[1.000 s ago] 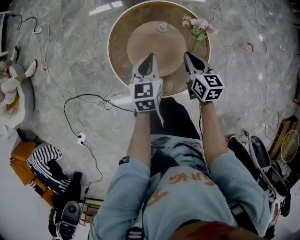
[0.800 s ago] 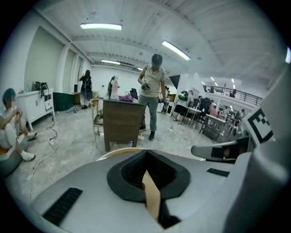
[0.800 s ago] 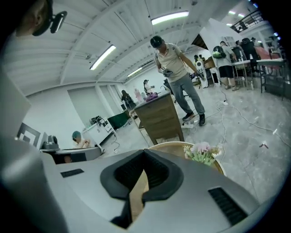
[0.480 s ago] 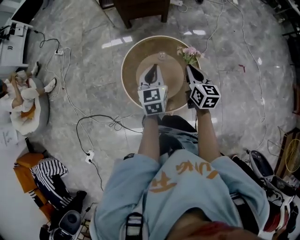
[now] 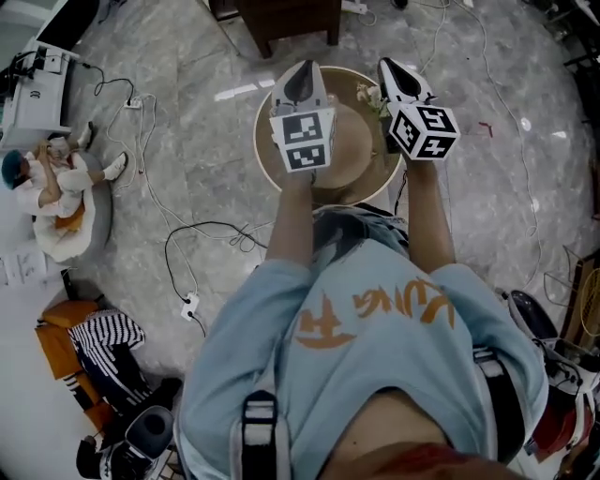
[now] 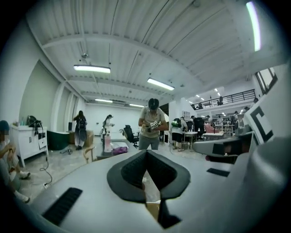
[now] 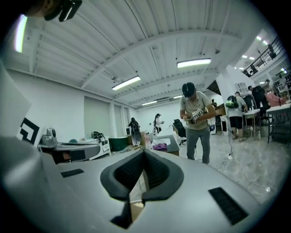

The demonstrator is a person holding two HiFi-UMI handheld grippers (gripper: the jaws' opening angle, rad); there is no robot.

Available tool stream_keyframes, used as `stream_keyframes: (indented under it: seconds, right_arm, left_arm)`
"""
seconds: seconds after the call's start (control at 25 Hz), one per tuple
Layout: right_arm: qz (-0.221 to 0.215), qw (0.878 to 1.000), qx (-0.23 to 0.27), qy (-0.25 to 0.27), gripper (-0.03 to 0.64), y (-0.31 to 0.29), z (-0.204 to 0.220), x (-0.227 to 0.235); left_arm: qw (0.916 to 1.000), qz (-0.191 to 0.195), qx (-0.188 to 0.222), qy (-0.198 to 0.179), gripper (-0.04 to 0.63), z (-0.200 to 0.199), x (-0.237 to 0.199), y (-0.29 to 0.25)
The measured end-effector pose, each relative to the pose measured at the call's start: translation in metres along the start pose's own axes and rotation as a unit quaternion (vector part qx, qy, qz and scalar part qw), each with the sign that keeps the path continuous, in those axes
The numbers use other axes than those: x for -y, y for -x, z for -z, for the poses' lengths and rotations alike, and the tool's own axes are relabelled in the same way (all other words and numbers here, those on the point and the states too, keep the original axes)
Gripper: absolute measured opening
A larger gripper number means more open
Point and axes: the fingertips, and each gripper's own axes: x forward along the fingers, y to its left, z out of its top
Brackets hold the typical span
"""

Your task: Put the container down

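In the head view both grippers are held up over a round wooden table [image 5: 266, 159] with a raised round disc [image 5: 354, 150] on it. My left gripper [image 5: 300, 77] and right gripper [image 5: 397, 73] point forward, side by side, each carrying its marker cube. In the left gripper view my left gripper [image 6: 146, 154] has its dark pads meeting, with nothing between them. My right gripper [image 7: 144, 153] looks the same in its own view. Both of these views look level across a room, not at the table. No container shows in any view. The cubes hide the table's middle.
Pink flowers [image 5: 367, 93] stand on the table between the grippers. Cables and a power strip [image 5: 190, 305] lie on the marble floor. A dark wooden piece [image 5: 286, 17] stands beyond the table. A person [image 5: 52, 178] sits at the left; another person [image 6: 152, 124] stands ahead.
Both grippers have risen and moved forward over the table. The head camera has pulled up and back, so the table looks smaller and its middle is now covered.
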Motion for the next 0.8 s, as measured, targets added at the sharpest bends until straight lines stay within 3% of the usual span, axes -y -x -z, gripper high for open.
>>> stream_keyframes:
  seconds: [0.24,0.8]
  right_arm:
    - [0.01,0.998,0.044,0.04,0.012,-0.005,-0.049,-0.001]
    - [0.009,0.995,0.054,0.081,0.012,-0.017,-0.059,-0.009]
  left_arm:
    - [0.9993,-0.005,0.037,-0.008,0.025,-0.039,-0.013,-0.005]
    - [0.9987,0.003,0.05,-0.002,0.025,-0.048,-0.026,-0.01]
